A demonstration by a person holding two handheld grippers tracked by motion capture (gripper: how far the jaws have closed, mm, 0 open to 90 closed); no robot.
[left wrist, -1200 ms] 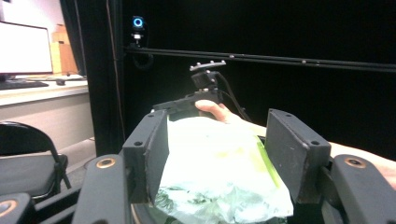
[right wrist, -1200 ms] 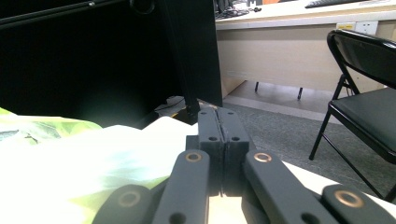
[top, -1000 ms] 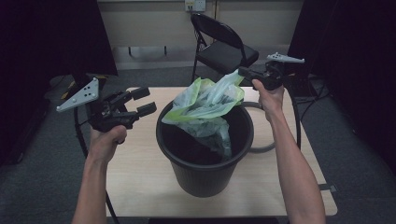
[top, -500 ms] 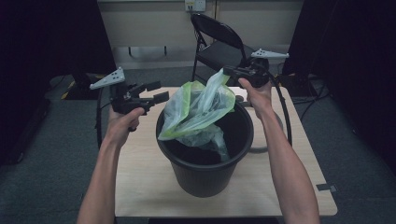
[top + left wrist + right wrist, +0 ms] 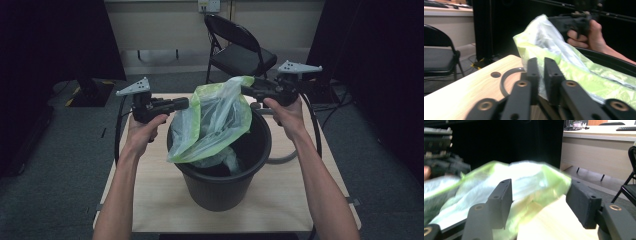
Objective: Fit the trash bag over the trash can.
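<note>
A green and clear plastic bag (image 5: 215, 120) hangs half inside a black bucket (image 5: 220, 185) on the wooden table (image 5: 145, 195). My left gripper (image 5: 186, 103) is at the bag's left edge. Its jaws have just been closing and now stand almost together on that edge (image 5: 541, 62). My right gripper (image 5: 245, 90) is at the bag's top right corner. Its jaws have just been opening and stand wide apart (image 5: 539, 192), with the bag (image 5: 529, 177) in the gap but no pad pressing on it. The left gripper view looks across the bag (image 5: 574, 72) to the right hand (image 5: 589, 35).
A black folding chair (image 5: 240, 55) stands behind the table. A grey loop (image 5: 285, 159) lies on the table to the right of the bucket. The tabletop has a small round hole (image 5: 495, 74). Dark curtains close in both sides.
My left gripper came in from the left to the bag's edge and closed there. My right gripper's jaws, earlier closed on the bag's top, have opened. The bag now stands more upright.
</note>
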